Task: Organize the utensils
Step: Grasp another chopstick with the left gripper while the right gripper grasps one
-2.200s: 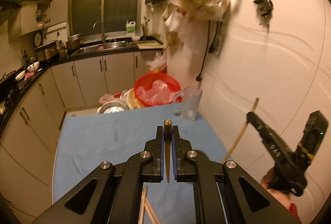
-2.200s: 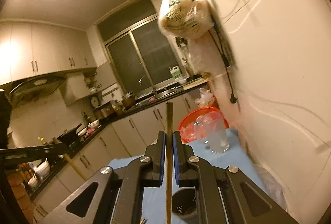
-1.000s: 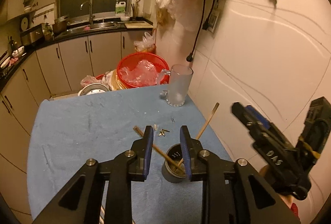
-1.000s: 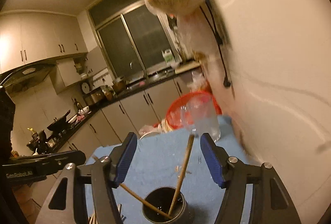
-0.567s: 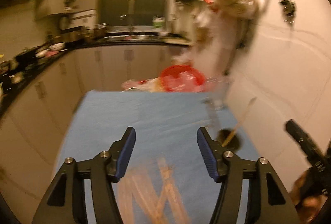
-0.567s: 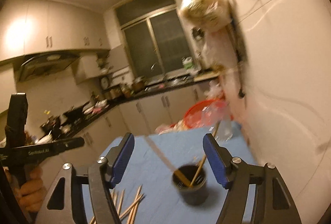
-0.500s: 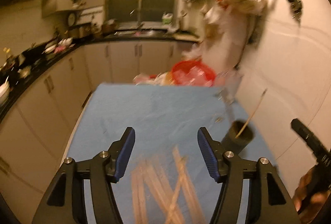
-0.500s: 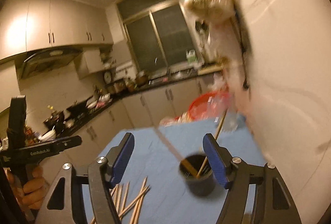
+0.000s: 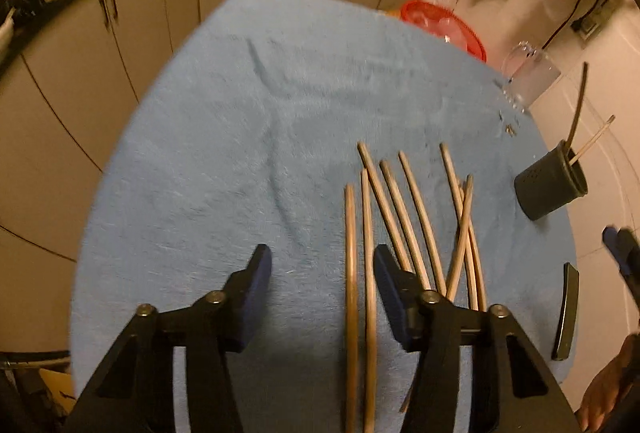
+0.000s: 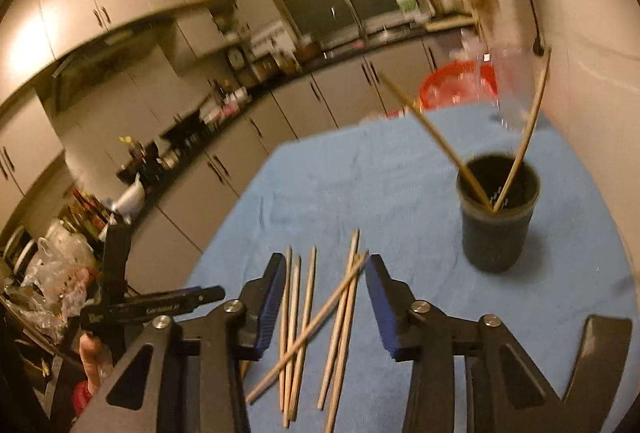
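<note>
Several wooden chopsticks (image 9: 400, 217) lie loose on the blue cloth (image 9: 240, 121); they also show in the right wrist view (image 10: 316, 317). A dark holder cup (image 9: 550, 185) stands at the right with two chopsticks (image 10: 516, 161) leaning in it; the cup also shows in the right wrist view (image 10: 498, 213). My left gripper (image 9: 320, 265) is open and empty above the near ends of the left chopsticks. My right gripper (image 10: 326, 273) is open and empty above the crossed chopsticks.
A glass mug (image 9: 532, 77) and a red basket (image 9: 440, 25) stand at the cloth's far right. A small dark flat object (image 9: 566, 309) lies near the right edge. Kitchen cabinets (image 9: 140, 5) run beyond the table; a wall (image 10: 600, 73) is at the right.
Both grippers let their chopsticks go into the cup, opened, then swung down and back over the loose chopsticks on the cloth.
</note>
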Action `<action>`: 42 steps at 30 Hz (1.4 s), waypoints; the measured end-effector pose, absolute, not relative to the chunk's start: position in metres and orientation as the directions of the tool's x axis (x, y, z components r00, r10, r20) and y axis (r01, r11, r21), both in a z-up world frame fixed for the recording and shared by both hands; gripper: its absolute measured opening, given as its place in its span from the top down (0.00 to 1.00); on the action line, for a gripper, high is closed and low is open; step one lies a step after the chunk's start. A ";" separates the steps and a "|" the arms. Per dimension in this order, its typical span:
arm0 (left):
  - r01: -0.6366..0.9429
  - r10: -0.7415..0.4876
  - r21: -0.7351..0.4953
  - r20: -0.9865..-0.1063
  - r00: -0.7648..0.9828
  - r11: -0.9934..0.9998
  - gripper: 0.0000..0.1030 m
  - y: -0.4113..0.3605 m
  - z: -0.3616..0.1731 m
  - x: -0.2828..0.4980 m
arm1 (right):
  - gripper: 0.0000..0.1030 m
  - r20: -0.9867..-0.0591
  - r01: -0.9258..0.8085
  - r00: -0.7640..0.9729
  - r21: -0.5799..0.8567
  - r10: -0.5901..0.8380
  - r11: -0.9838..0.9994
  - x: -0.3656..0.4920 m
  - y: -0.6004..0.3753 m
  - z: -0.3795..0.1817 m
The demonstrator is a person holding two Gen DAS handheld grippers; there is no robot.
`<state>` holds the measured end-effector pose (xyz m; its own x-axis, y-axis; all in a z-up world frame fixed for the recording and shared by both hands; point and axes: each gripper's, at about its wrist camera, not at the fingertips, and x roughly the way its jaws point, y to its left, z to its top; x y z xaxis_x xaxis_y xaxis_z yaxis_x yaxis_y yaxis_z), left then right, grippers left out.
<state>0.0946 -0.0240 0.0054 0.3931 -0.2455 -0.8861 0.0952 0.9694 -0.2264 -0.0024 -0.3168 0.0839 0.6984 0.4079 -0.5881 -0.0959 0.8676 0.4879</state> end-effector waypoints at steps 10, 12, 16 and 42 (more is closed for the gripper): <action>0.102 -0.215 -0.193 -0.931 0.297 0.976 0.78 -0.056 -0.028 0.140 | 0.62 -0.633 -0.053 0.677 0.467 0.376 0.883 -0.001 -0.322 0.074; 0.107 -0.180 -0.154 -0.936 0.304 0.982 0.87 -0.063 -0.030 0.141 | 0.62 -0.639 -0.045 0.672 0.470 0.375 0.882 0.003 -0.319 0.073; 0.069 -0.101 -0.083 -0.944 0.316 0.994 0.92 -0.063 -0.032 0.142 | 0.62 -0.668 -0.036 0.638 0.471 0.383 0.881 0.015 -0.310 0.069; 0.092 -0.111 -0.082 -0.915 0.388 0.992 0.92 -0.040 -0.032 0.122 | 0.92 -0.829 0.167 0.416 0.475 0.375 0.864 0.145 -0.266 -0.020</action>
<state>0.1223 -0.0398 -0.0317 0.3884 -0.1113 -0.9147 0.0921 0.9924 -0.0816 0.1455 -0.2662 -0.0200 0.4160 0.3748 -0.8285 0.1675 0.8639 0.4749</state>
